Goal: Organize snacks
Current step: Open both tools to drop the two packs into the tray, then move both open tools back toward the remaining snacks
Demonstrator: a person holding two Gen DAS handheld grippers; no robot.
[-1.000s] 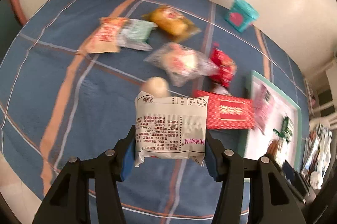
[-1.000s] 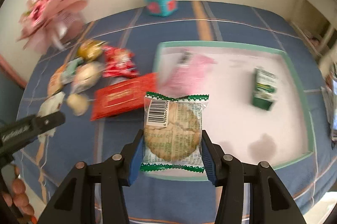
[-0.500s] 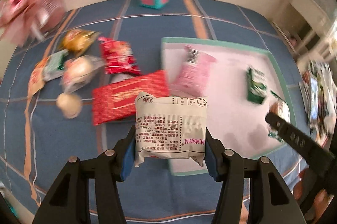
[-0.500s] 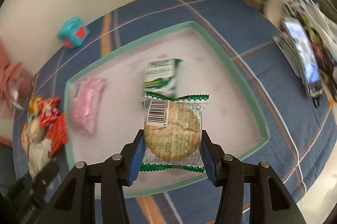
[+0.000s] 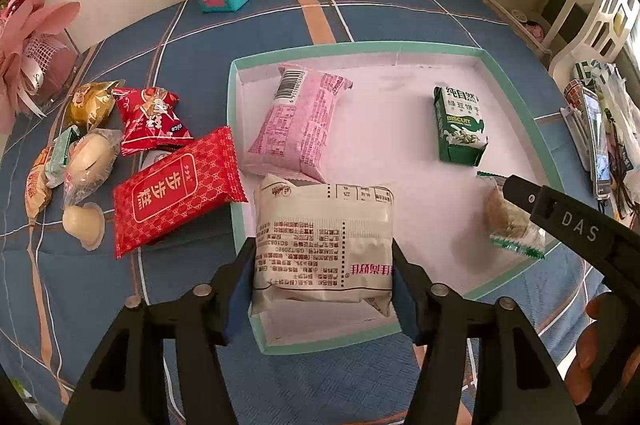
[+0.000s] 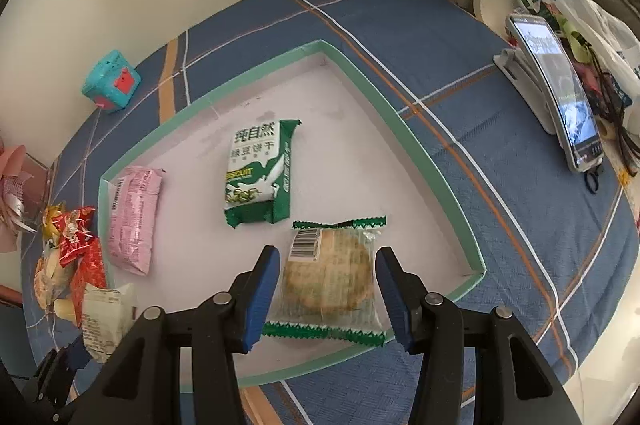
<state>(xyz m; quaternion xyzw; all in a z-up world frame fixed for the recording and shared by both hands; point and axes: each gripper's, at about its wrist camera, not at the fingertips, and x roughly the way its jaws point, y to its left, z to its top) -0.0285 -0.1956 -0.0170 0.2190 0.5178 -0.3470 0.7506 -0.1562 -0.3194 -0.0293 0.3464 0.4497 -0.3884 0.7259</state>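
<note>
bare tray floor lying open toward its far corner, green biscuit pack and pink packet crowding the left

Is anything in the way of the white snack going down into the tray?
Nothing visible is. The white snack packet, held by the left hand-held gripper, hangs over bare floor in the tray; the pink packet lies just beyond it.

Four snack packs in tray (one clamped); seven outside.
</note>
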